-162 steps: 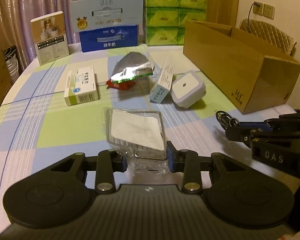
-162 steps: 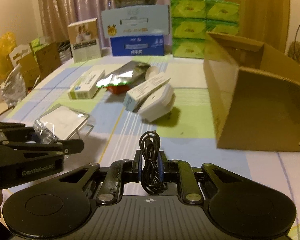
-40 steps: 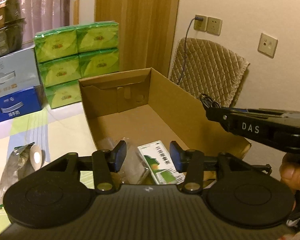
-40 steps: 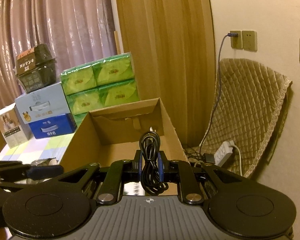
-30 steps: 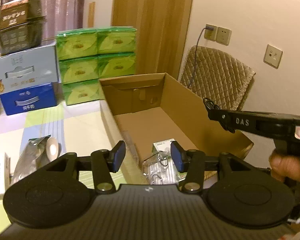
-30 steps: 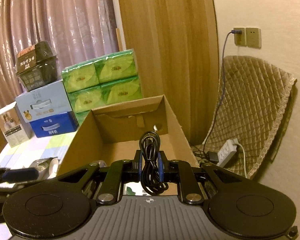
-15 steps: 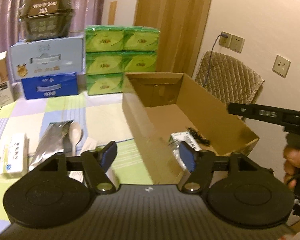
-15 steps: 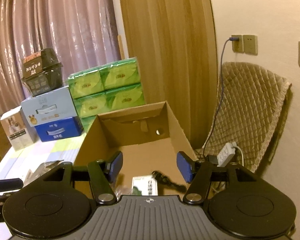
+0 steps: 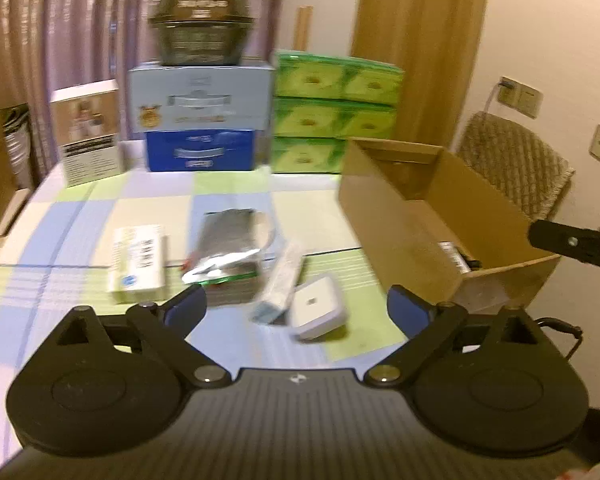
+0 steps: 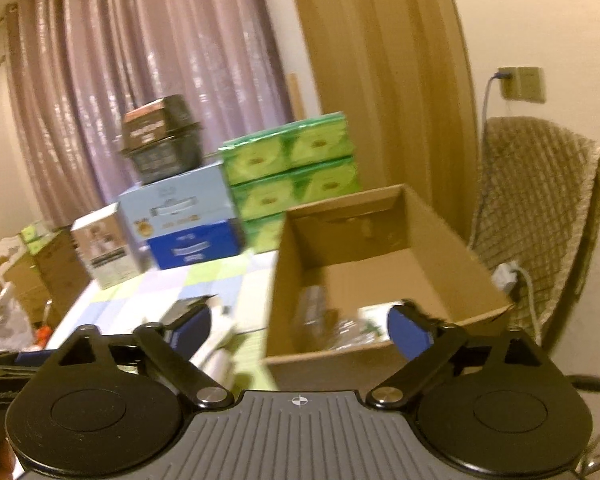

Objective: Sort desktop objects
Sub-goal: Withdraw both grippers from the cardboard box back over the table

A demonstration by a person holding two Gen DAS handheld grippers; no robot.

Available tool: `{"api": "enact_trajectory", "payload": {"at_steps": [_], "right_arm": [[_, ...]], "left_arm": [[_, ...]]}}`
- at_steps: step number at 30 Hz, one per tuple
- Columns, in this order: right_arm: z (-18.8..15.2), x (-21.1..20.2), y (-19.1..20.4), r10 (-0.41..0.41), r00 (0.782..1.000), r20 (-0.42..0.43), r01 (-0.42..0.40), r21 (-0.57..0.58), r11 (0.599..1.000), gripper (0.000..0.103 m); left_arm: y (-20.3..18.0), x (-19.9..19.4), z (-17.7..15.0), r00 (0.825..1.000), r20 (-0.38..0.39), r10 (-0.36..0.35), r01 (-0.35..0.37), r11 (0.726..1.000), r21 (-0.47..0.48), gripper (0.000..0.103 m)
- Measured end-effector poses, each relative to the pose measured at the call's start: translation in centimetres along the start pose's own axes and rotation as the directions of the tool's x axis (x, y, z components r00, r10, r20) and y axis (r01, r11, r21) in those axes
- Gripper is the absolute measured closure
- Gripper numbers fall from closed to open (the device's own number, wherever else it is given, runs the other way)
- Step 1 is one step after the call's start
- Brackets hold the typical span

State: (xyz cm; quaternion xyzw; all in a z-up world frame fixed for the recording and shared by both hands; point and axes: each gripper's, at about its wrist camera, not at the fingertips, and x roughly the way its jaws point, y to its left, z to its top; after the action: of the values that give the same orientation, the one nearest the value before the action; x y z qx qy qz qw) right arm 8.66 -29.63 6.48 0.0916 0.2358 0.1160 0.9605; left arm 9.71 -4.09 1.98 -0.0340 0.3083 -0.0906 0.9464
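Left to right on the checked table [image 9: 80,216]: a white-green carton [image 9: 138,264], a foil pouch [image 9: 228,252], a slim box [image 9: 280,284], a white plug-in device [image 9: 318,312], then the cardboard box [image 9: 416,240] holding sorted items. The left gripper [image 9: 296,308] and right gripper [image 10: 300,328] both hang spread wide, empty.

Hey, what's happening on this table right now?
A person is sorting loose items into the cardboard box. Both tools, left and right, are open and hold nothing. A few things lie in the box; the white adapter, foil pouch and medicine box wait on the tablecloth.
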Motion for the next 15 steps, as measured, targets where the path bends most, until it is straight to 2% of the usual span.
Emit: {"api": "enact_trajectory", "payload": {"at_steps": [3, 7, 15], "right_arm": [[-0.8, -0.3, 2.1, 0.036, 0.999, -0.011, -0.036, -0.018, 0.999, 0.002], [-1.8, -0.3, 4.2, 0.073, 0.996, -0.045, -0.074, -0.026, 0.997, 0.002], [-3.5, -0.3, 7.5, 0.109, 0.99, -0.092, -0.116, -0.076, 0.99, 0.002]], "left_arm": [[2.0, -1.5, -0.5, 0.999, 0.001, 0.042, -0.042, 0.999, -0.015, 0.001], [4.5, -3.0, -1.2, 0.995, -0.004, 0.103, -0.103, 0.994, -0.049, 0.001], [8.0, -5.0, -2.0, 0.988, -0.004, 0.156, -0.156, 0.982, -0.107, 0.001]]}}
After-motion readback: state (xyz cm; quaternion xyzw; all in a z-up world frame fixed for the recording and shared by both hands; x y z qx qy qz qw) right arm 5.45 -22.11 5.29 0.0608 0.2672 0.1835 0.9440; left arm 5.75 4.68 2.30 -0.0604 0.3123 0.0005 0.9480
